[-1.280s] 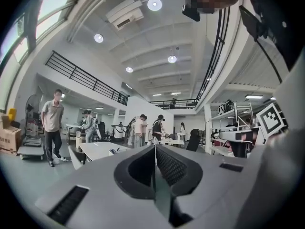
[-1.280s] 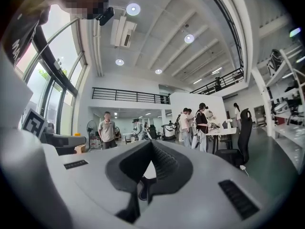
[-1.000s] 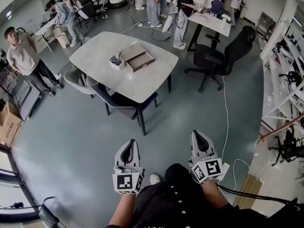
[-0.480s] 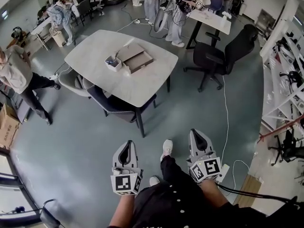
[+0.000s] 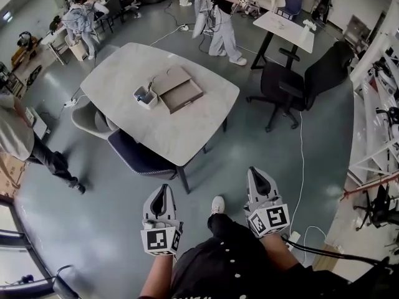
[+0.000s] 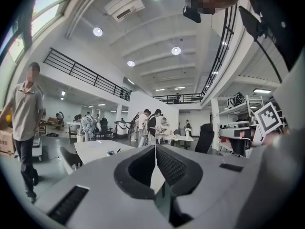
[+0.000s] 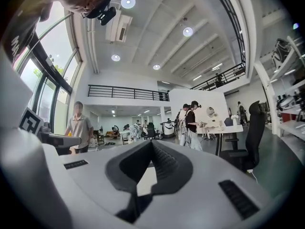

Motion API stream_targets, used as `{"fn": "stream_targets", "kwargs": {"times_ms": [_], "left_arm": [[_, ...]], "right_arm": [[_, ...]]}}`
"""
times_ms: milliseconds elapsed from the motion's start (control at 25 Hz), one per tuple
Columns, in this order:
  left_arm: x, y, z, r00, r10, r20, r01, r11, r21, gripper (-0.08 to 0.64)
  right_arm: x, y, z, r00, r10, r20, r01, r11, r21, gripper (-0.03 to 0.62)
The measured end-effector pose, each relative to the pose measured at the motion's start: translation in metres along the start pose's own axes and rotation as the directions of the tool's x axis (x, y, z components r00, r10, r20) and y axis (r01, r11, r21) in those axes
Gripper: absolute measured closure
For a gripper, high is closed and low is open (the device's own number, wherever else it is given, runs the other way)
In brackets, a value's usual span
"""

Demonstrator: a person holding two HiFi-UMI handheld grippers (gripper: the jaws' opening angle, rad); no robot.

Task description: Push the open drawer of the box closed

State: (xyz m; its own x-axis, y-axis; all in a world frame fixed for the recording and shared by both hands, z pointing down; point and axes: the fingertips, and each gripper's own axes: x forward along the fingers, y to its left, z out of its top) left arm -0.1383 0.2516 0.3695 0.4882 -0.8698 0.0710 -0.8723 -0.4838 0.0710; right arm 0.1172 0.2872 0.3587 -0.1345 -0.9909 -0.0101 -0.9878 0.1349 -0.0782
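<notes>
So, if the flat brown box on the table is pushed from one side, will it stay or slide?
It will likely slide: the box looks thin and light, and lies loose on a smooth table top. Tipping seems unlikely, since it is low and wide. The small white container close beside it could get nudged.

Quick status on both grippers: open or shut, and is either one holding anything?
Left gripper: closed, nothing between the jaws.
Right gripper: closed, nothing between the jaws.
</notes>
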Motion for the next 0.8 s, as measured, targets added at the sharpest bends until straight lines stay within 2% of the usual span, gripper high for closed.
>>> {"fn": "stream_targets", "kwargs": {"times_ms": [400,600,800], "left_arm": [[0.118,0.027,0.027,0.993,0.120,0.018,-0.121,0.993,0.011,0.543],[0.150,0.031,0.030,0.987,0.157,0.026,-0.158,0.987,0.013,0.543],[0.173,0.031,0.030,0.986,0.165,0.014,-0.165,0.986,0.015,0.543]], "right_arm": [[0.118,-0.077,0.026,0.998,0.066,0.014,-0.066,0.998,-0.019,0.595],[0.155,-0.095,0.028,0.995,0.100,0.018,-0.099,0.995,-0.017,0.595],[0.183,-0.103,0.023,0.992,0.126,0.006,-0.126,0.992,0.002,0.595]]}}
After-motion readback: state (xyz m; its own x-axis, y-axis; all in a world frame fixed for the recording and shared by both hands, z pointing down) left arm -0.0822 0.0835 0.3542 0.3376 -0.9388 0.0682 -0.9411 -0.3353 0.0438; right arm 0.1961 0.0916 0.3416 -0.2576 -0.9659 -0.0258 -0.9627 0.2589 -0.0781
